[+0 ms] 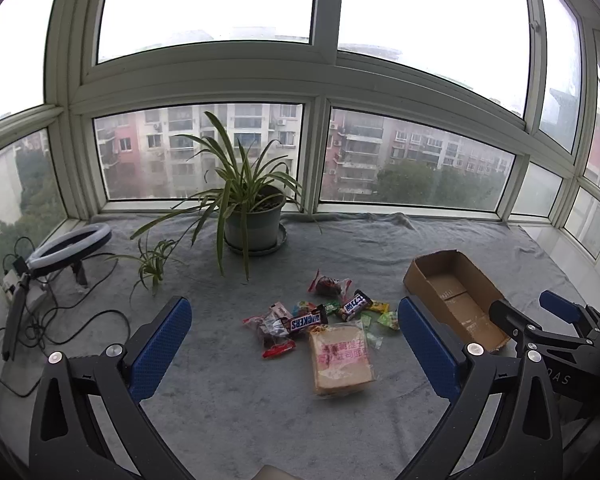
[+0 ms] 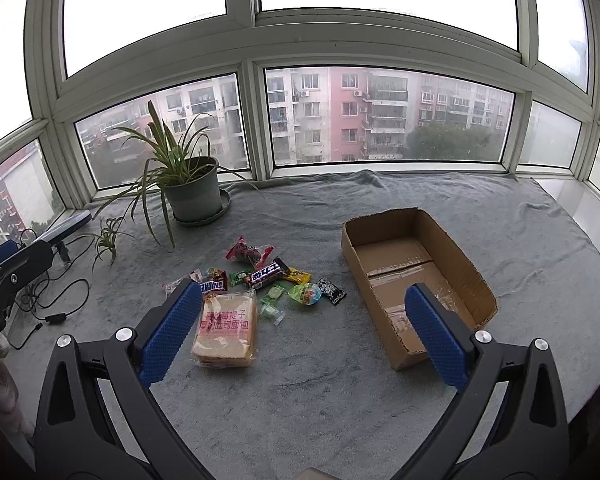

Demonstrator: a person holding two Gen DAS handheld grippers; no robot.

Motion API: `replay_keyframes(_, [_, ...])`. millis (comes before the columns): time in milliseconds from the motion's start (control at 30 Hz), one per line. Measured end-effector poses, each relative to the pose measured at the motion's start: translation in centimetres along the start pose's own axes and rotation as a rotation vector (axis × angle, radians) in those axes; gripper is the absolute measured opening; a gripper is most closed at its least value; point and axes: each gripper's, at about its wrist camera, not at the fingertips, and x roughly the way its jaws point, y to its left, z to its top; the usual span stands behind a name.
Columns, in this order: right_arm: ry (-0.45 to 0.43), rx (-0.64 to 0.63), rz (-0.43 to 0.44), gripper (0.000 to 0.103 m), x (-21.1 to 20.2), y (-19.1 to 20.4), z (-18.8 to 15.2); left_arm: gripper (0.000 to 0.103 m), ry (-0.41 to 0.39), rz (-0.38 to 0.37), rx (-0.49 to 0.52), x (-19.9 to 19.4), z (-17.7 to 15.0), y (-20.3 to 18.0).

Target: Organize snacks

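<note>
A pile of snacks lies on the grey cloth: a wrapped bread pack (image 1: 342, 360) (image 2: 227, 326), a Snickers bar (image 1: 309, 321) (image 2: 213, 285), a second chocolate bar (image 1: 354, 304) (image 2: 266, 273), a red-wrapped snack (image 1: 330, 285) (image 2: 249, 252) and several small candies (image 2: 306, 293). An open, empty cardboard box (image 1: 456, 298) (image 2: 416, 280) stands to the right of them. My left gripper (image 1: 294, 338) is open and empty, above the cloth before the pile. My right gripper (image 2: 300, 328) is open and empty, between the bread and the box.
A potted plant (image 1: 252, 216) (image 2: 190, 194) stands at the back by the window. A ring light (image 1: 70, 246) with cables (image 1: 60, 320) sits at the far left. The grey cloth (image 1: 260, 420) (image 2: 320, 400) covers the ledge up to the window frames.
</note>
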Motion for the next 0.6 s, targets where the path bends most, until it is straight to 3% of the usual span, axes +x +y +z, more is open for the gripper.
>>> replay_keyframes(600, [0.005,0.003,0.001,0.103,0.13,0.11,-0.09,0.102,0.0,-0.001,0.005,0.08,-0.05,-0.26])
